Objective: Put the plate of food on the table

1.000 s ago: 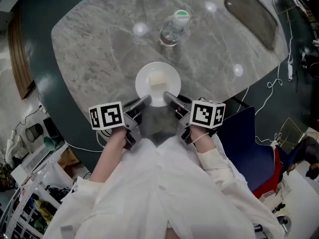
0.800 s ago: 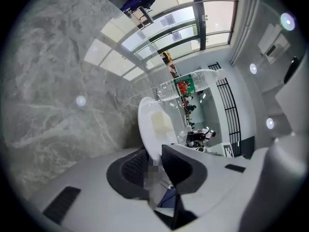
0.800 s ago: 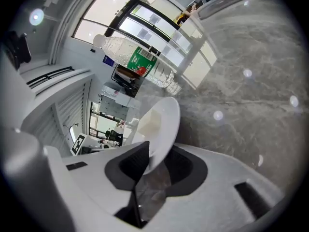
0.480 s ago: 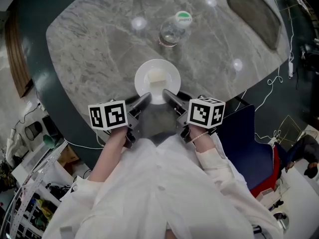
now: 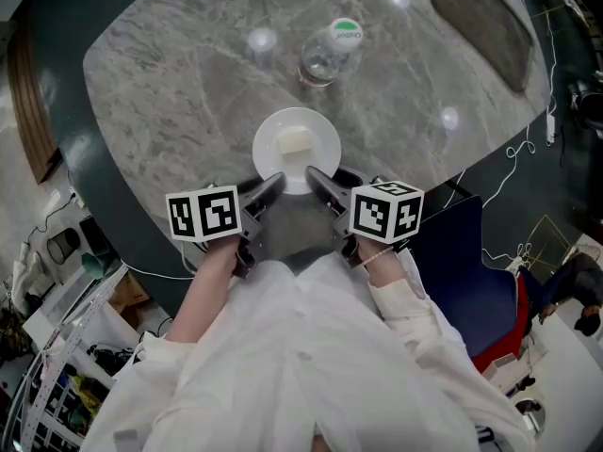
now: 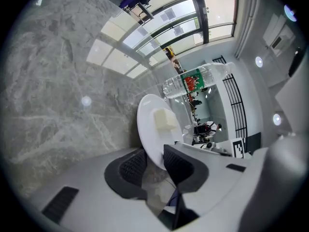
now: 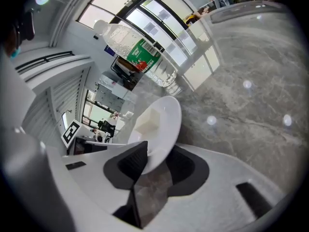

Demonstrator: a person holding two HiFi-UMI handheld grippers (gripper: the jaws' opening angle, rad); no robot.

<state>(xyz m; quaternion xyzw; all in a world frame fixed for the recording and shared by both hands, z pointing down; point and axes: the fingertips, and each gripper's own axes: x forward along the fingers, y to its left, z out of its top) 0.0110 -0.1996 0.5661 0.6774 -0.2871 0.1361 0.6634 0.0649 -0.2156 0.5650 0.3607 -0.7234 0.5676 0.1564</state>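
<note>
A white plate point(image 5: 322, 154) with a pale block of food point(image 5: 294, 141) sits on the grey marble table point(image 5: 179, 83), near its front edge. My left gripper point(image 5: 274, 180) is at the plate's near-left rim. In the left gripper view the plate's rim point(image 6: 146, 129) fills the gap between the pads, and the gripper point(image 6: 154, 161) is shut on it. My right gripper point(image 5: 314, 173) is at the near-right rim. Its jaws have just been opening. In the right gripper view the plate's rim point(image 7: 170, 124) lies between the pads of the gripper point(image 7: 158, 162), with a gap on the under side.
Beyond the plate stands a clear water bottle point(image 5: 330, 50) with a green cap. A dark oblong tray point(image 5: 480, 22) lies at the table's far right. A blue chair point(image 5: 471, 271) is at my right, and cables and clutter cover the floor at the left.
Plate and both grippers stay where they were at the table's near edge. Only the whole view has shifted slightly.
</note>
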